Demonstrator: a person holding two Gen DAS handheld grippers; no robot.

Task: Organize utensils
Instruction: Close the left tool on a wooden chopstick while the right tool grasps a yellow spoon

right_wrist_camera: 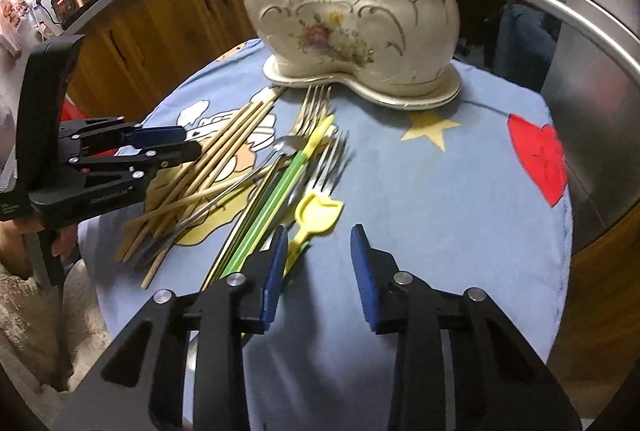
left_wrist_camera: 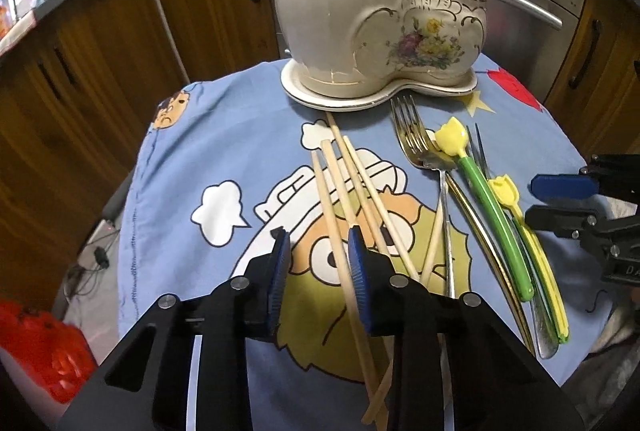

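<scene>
holder: ceramic holder (left_wrist_camera: pixel 376 11) ahead of both grippers, nothing visibly in it
chopsticks: chopsticks (left_wrist_camera: pixel 340 191) between the left gripper (left_wrist_camera: pixel 320 243) jaws, parted, not gripping
right gripper: right gripper (right_wrist_camera: pixel 320 243) parted, empty; forks (right_wrist_camera: pixel 316 111) ahead-left
left: everything unsorted

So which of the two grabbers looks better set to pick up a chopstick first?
The left. The left gripper already has a chopstick running between its fingers, though they do not press it yet. The right gripper hangs over bare blue cloth, beside the yellow-handled utensil, away from the chopsticks.
</scene>
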